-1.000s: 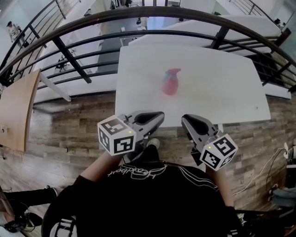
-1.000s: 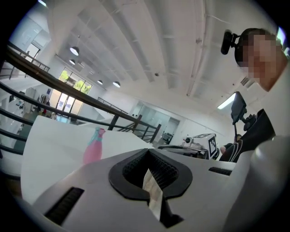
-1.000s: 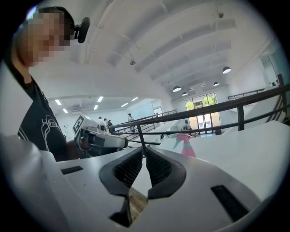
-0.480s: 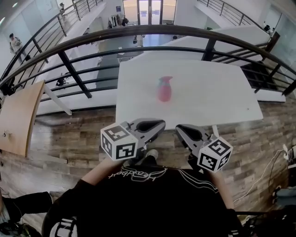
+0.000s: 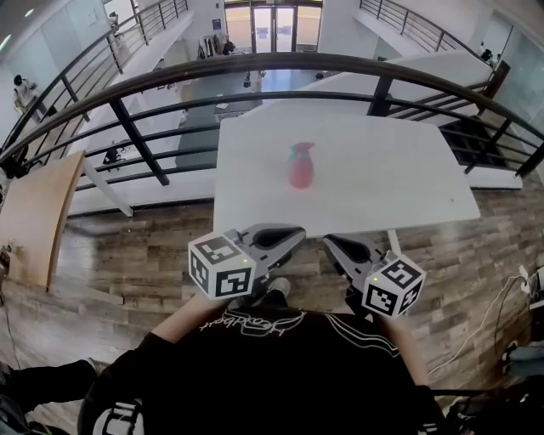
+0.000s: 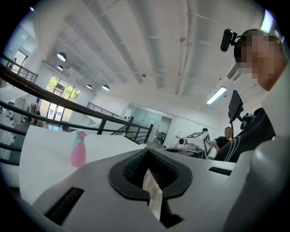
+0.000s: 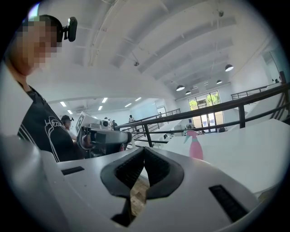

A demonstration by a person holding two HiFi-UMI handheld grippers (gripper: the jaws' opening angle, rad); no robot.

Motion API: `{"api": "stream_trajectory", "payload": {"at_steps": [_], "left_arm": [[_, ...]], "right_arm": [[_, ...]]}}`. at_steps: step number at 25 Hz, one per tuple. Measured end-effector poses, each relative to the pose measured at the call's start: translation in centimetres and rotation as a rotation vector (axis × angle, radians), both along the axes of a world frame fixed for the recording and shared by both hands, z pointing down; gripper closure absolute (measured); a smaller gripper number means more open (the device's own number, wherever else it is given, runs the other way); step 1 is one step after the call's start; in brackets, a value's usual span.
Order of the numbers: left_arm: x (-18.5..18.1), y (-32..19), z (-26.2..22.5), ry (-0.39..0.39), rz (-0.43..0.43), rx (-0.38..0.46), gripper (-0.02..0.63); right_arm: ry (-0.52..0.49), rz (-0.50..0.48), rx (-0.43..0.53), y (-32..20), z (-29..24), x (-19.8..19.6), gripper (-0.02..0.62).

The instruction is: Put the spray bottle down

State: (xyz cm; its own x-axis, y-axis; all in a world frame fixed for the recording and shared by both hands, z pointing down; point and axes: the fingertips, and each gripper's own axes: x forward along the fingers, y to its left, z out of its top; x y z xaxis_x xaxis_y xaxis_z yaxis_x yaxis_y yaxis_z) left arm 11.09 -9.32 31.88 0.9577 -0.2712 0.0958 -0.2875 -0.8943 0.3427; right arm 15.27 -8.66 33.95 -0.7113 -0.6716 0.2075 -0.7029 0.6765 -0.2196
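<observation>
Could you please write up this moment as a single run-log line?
spray bottle: upright on table, not held | left tool: shut, empty | right tool: just closed, empty

A white worktop (image 5: 408,178) stands on wood-plank floor (image 5: 136,255), its far edge near a curved black railing (image 5: 255,61). A light wooden board (image 5: 34,212) lies at the left, a white cable (image 5: 484,319) at the right. Glass doors (image 5: 274,24) show far beyond.
</observation>
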Motion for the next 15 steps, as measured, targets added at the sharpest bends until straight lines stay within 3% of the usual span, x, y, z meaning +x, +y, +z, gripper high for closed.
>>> {"api": "stream_trajectory", "payload": {"at_steps": [15], "left_arm": [[0.01, 0.95, -0.17, 0.001, 0.006, 0.003, 0.598]], "right_arm": [[0.01, 0.013, 0.014, 0.86, -0.41, 0.14, 0.58]]}}
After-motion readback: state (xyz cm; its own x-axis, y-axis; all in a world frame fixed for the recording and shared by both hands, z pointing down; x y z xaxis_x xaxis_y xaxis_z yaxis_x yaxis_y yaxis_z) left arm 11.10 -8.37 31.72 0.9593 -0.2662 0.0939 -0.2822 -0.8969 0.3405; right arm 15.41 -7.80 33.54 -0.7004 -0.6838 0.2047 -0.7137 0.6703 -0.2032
